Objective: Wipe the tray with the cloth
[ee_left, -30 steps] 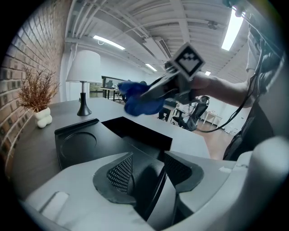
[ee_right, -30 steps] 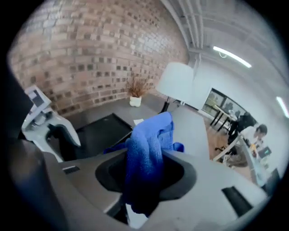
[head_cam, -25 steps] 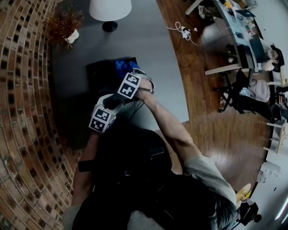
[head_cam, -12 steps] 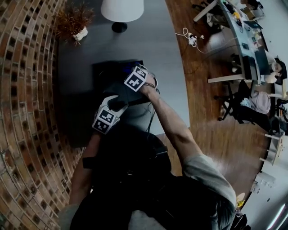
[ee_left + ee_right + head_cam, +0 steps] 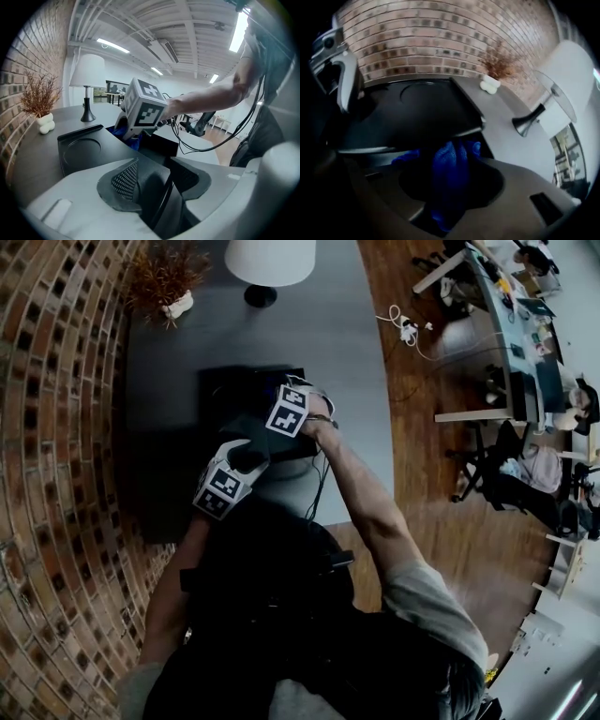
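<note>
Head view: saw black tray [image 5: 230, 395] on grey tabletop [image 5: 347, 352], left gripper [image 5: 246, 456] at its near edge, right gripper [image 5: 279, 395] above its middle. Left gripper view: found fingers [image 5: 125, 180] narrow, clamped on tray rim. Right gripper view: found fingers pinching blue cloth [image 5: 450, 173], just closed a touch tighter on it; cloth bunched just beside tray rim, contact unclear.

A grey surface [image 5: 349, 362] carried a black tray [image 5: 223, 395], with a white-shaded lamp [image 5: 269, 261] and a potted plant [image 5: 167, 282] beyond it.
</note>
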{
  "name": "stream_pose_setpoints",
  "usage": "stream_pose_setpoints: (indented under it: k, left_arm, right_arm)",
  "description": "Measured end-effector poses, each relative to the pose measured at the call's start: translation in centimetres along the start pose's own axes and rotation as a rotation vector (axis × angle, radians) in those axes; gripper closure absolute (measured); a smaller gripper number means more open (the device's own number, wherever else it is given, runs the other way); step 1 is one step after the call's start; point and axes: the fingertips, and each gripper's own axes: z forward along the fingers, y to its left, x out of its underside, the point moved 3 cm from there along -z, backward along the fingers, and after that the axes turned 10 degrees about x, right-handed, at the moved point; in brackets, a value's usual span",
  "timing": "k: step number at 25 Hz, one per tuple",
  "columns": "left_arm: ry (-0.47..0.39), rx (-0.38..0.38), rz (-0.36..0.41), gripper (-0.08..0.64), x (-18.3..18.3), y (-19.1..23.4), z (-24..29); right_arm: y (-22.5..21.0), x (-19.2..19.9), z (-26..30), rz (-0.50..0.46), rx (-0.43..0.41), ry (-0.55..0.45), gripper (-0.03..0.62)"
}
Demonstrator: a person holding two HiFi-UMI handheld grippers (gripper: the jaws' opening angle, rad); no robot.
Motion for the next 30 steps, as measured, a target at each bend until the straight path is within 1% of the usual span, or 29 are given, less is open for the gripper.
stream_pose_setpoints:
  k: [1,2,4,5,6,7,8,10,11,12,13,14,16,18,20,22,23,24,25,26,28,29,30]
  left_arm:
    - [0.000,0.001,0.004,0.347,0.0,0.0,0.0]
    - [0.001,0.001,0.007,0.347,0.0,0.1,0.0]
    - [0.004,-0.002,0.012,0.347,-0.1,0.2,-0.1]
    - [0.005,-0.004,0.011,0.347,-0.1,0.2,-0.2]
    - [0.003,-0.005,0.007,0.347,-0.1,0.1,-0.2]
    - [0.000,-0.005,0.005,0.347,-0.2,0.1,-0.2]
    - [-0.006,-0.004,0.009,0.347,-0.2,0.1,-0.2]
    - [-0.013,-0.002,0.015,0.347,-0.3,0.1,-0.1]
    - [-0.011,-0.003,0.009,0.347,-0.2,0.1,-0.2]
    - [-0.008,-0.003,0.001,0.347,-0.1,0.1,-0.2]
    - [-0.008,-0.003,-0.005,0.347,-0.1,0.0,-0.2]
    - [-0.009,-0.002,-0.007,0.347,-0.1,0.0,-0.2]
    - [-0.009,-0.001,-0.005,0.347,-0.2,0.0,-0.2]
    - [-0.006,-0.003,0.002,0.347,-0.1,0.2,-0.2]
    - [-0.004,-0.005,0.005,0.347,-0.1,0.2,-0.1]
    - [-0.006,-0.004,0.010,0.347,-0.1,0.1,0.0]
    - [-0.007,-0.003,0.014,0.347,-0.1,0.1,0.0]
    - [-0.005,-0.003,0.014,0.347,-0.1,0.1,0.0]
    - [-0.002,-0.003,0.012,0.347,0.0,0.1,0.0]
    - [0.000,-0.004,0.011,0.347,0.0,0.1,0.0]
    - [-0.006,-0.006,0.014,0.347,-0.2,0.1,-0.1]
    - [-0.011,-0.006,0.019,0.347,-0.4,0.1,-0.1]
    - [-0.015,-0.007,0.021,0.347,-0.4,0.1,-0.1]
  right_arm:
    - [1.3,-0.2,-0.4,-0.085,-0.045,-0.022,0.445]
    - [2.7,-0.2,-1.2,-0.185,-0.110,-0.046,0.445]
    - [5.7,0.7,-3.2,-0.385,-0.270,-0.073,0.445]
    - [6.9,1.4,-4.2,-0.455,-0.344,-0.078,0.445]
    - [7.5,1.9,-4.9,-0.481,-0.388,-0.082,0.444]
    - [7.0,2.1,-5.2,-0.453,-0.386,-0.085,0.445]
    - [5.5,2.1,-4.8,-0.372,-0.331,-0.082,0.443]
    - [0.6,1.4,-3.2,-0.141,-0.131,-0.059,0.444]
    - [-1.4,1.0,-2.4,-0.036,-0.049,-0.043,0.443]
    - [-2.4,0.5,-1.6,0.039,-0.008,-0.027,0.445]
    - [-2.4,0.2,-1.0,0.072,-0.001,-0.010,0.445]
    - [-1.8,0.0,-0.5,0.064,-0.010,0.005,0.445]
    - [0.0,-0.4,-0.1,-0.021,-0.029,0.007,0.445]
    - [2.0,-0.6,-0.7,-0.154,-0.082,-0.020,0.446]
    - [4.7,0.2,-2.3,-0.355,-0.189,-0.036,0.446]
    - [7.9,1.8,-4.6,-0.560,-0.339,-0.042,0.446]
    - [9.1,2.4,-5.6,-0.610,-0.406,-0.046,0.445]
    - [9.3,2.8,-6.1,-0.600,-0.437,-0.049,0.446]
    - [8.5,2.8,-6.0,-0.532,-0.414,-0.049,0.445]
    - [6.5,2.6,-5.4,-0.421,-0.335,-0.045,0.445]
    - [0.9,1.9,-3.8,-0.154,-0.095,-0.003,0.445]
    - [-1.3,1.7,-3.0,-0.034,-0.003,0.032,0.445]
    - [-2.7,1.5,-2.2,0.062,0.044,0.067,0.445]
